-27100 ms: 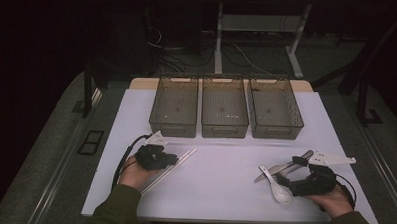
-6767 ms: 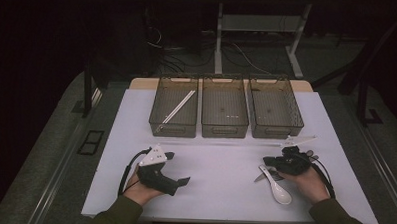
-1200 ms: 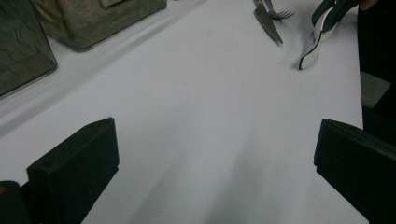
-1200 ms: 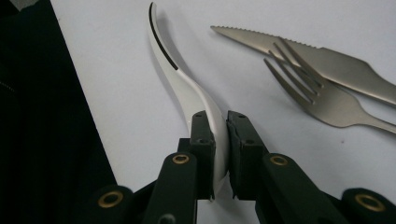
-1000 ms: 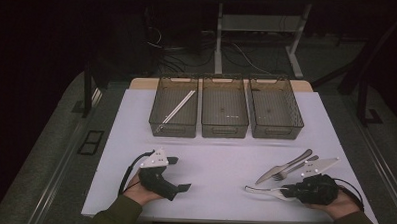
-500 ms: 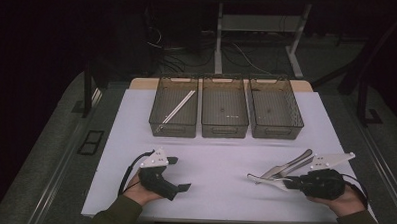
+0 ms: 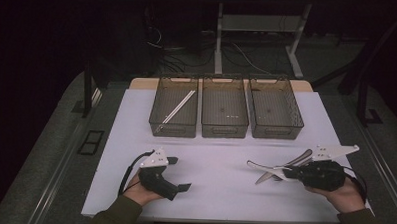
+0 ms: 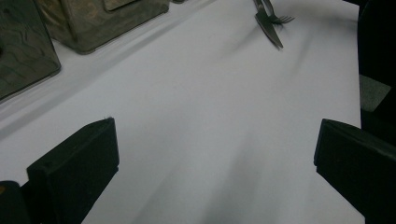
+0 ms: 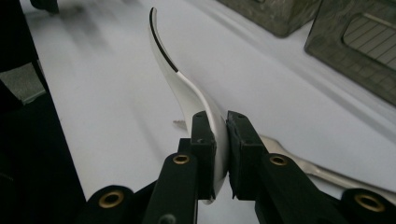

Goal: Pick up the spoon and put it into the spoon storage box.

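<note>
No text, label, brand, number or sign can be read anywhere, neither on the three mesh bins (image 7: 225,113), nor on the white desk (image 7: 219,168), nor on the cutlery lying there.

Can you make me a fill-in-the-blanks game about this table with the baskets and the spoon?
1. The right tongs are shut on a white ____.
2. The left tongs are ____ and hold nothing.
3. At the far side of the table stand ____ mesh baskets in a row.
4. The chopsticks lie in the ____ basket of the row.

Missing words: spoon; open; three; left
</note>
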A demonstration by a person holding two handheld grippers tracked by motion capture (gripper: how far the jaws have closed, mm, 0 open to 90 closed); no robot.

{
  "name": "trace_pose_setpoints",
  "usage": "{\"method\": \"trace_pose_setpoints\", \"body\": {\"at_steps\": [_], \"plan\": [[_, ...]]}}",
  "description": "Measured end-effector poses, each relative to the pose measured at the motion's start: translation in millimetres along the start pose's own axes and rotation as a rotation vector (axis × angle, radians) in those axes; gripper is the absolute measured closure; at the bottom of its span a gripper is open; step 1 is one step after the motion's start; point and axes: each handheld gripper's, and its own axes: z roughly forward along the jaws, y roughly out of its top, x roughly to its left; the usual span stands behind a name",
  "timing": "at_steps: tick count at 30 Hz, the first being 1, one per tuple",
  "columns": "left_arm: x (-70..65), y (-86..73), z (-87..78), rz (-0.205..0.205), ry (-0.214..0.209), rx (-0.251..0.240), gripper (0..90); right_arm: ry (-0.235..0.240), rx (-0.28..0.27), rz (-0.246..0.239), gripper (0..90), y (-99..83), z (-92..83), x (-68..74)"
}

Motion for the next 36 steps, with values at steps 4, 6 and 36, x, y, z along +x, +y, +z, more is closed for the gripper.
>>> {"method": "trace_pose_setpoints", "body": {"at_steps": [4, 6, 36], "plan": [[0.3, 0.0, 0.5, 0.004, 0.002, 0.0, 0.0, -0.017, -0.019, 0.004, 81.6, 6.9, 0.0, -2.9], [0.0, -0.1, 0.0, -0.002, 0.003, 0.0, 0.0, -0.026, -0.028, 0.007, 81.6, 10.5, 0.0, -4.6], [0.5, 0.4, -1.1, 0.005, 0.003, -0.005, 0.0, -0.055, -0.136, 0.032, 81.6, 71.4, 23.0, -30.0]]}}
